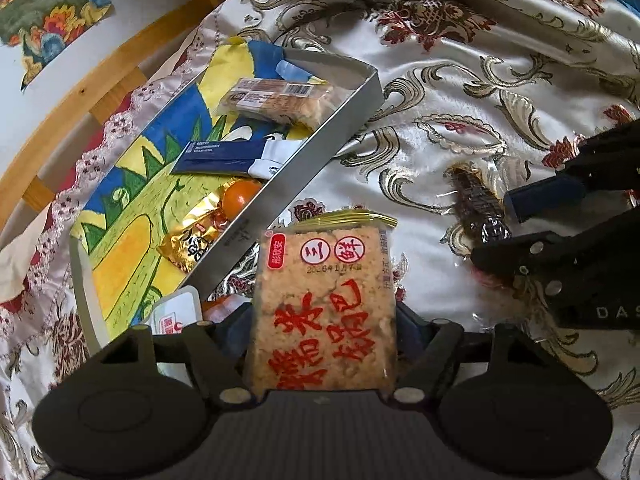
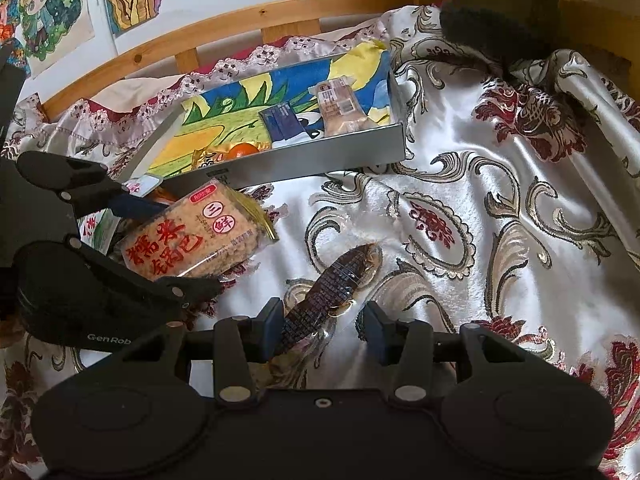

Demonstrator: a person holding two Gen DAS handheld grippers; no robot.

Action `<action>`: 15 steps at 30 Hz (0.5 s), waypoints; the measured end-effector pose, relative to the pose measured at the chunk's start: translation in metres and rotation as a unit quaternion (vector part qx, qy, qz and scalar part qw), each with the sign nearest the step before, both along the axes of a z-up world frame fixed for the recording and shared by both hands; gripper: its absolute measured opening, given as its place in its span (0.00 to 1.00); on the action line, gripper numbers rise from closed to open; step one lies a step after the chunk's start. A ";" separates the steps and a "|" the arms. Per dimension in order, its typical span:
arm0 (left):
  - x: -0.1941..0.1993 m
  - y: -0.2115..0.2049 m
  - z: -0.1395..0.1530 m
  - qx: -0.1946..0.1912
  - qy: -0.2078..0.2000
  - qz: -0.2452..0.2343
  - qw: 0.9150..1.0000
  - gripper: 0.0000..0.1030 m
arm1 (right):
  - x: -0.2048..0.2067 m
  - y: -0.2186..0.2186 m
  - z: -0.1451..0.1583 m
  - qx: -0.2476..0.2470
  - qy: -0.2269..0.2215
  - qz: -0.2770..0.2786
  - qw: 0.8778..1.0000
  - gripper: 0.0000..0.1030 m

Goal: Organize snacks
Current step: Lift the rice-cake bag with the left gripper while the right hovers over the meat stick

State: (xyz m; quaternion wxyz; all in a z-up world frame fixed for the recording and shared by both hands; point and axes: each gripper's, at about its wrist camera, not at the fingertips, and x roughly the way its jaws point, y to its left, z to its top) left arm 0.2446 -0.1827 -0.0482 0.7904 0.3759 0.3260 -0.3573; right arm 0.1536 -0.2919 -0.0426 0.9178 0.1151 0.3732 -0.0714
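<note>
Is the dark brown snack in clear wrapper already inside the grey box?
No, the dark brown snack lies on the patterned cloth outside the grey box, between the open fingers of the right gripper.

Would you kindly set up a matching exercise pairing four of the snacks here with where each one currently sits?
Things:
1. rice cracker pack
2. dark wrapped snack
3. orange candy
4. blue sachet

Places:
A. in the tray, beside the gold wrapper
B. between the left gripper fingers
C. on the cloth, between the right gripper fingers
D. in the tray, near its middle

Pairs: 1-B, 2-C, 3-A, 4-D
</note>
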 end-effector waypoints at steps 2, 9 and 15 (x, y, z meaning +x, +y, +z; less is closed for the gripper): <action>0.000 0.001 0.001 -0.005 0.008 0.012 1.000 0.72 | 0.000 0.000 0.000 0.001 0.000 0.000 1.000 0.45; -0.003 0.017 0.003 -0.039 0.061 0.093 0.993 0.71 | -0.002 0.000 0.005 0.002 0.007 0.004 1.000 0.44; -0.021 0.045 0.004 -0.066 0.099 0.184 0.976 0.71 | -0.005 0.005 0.008 0.001 0.019 0.020 1.000 0.43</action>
